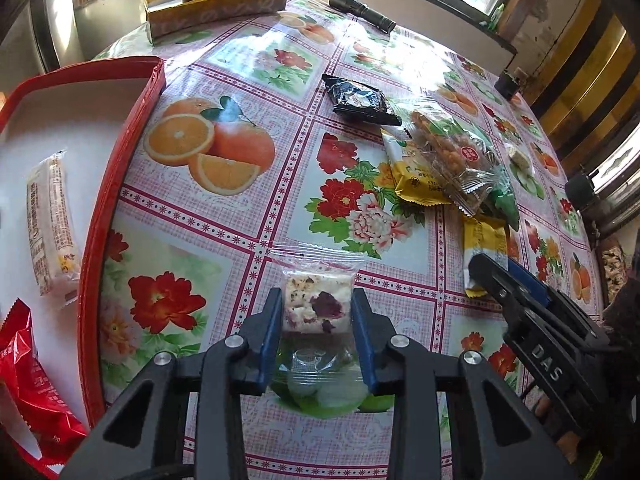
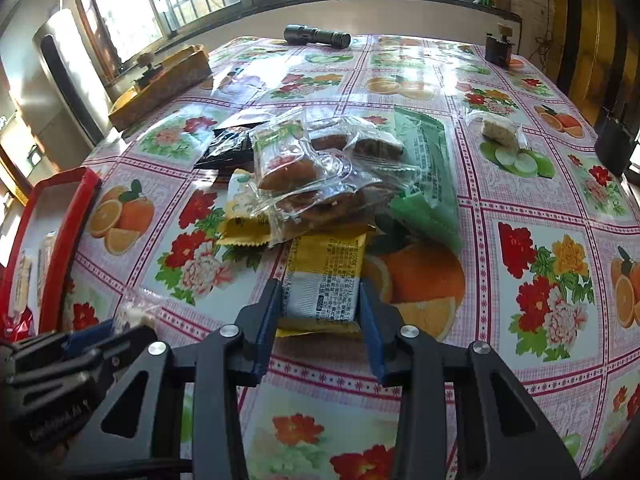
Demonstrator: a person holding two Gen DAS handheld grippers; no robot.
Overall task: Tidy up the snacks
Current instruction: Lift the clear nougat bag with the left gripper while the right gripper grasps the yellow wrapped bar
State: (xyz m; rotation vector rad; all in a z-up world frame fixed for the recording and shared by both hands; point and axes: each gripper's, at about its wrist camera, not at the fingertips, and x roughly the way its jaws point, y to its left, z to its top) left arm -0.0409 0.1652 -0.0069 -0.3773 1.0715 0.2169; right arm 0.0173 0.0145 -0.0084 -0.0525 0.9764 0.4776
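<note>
In the left wrist view my left gripper (image 1: 317, 296) is shut on a clear-wrapped nougat with pink bits (image 1: 316, 308), low over the flowered tablecloth. To its left the red tray (image 1: 120, 168) holds a white bar (image 1: 50, 224) and a red packet (image 1: 28, 380). In the right wrist view my right gripper (image 2: 320, 286) is shut on a yellow-and-white snack pack (image 2: 324, 280) at the near edge of a snack pile (image 2: 312, 184). The pile includes a green pack (image 2: 428, 168) and a black packet (image 2: 228, 144). The left gripper (image 2: 100, 332) shows at the lower left.
A black flashlight (image 2: 316, 35) lies at the table's far side. A yellow box (image 1: 216, 8) stands at the far left edge. A lone wrapped nougat (image 2: 500, 132) sits right of the pile, and a small dark device (image 2: 498, 50) stands at the far right corner.
</note>
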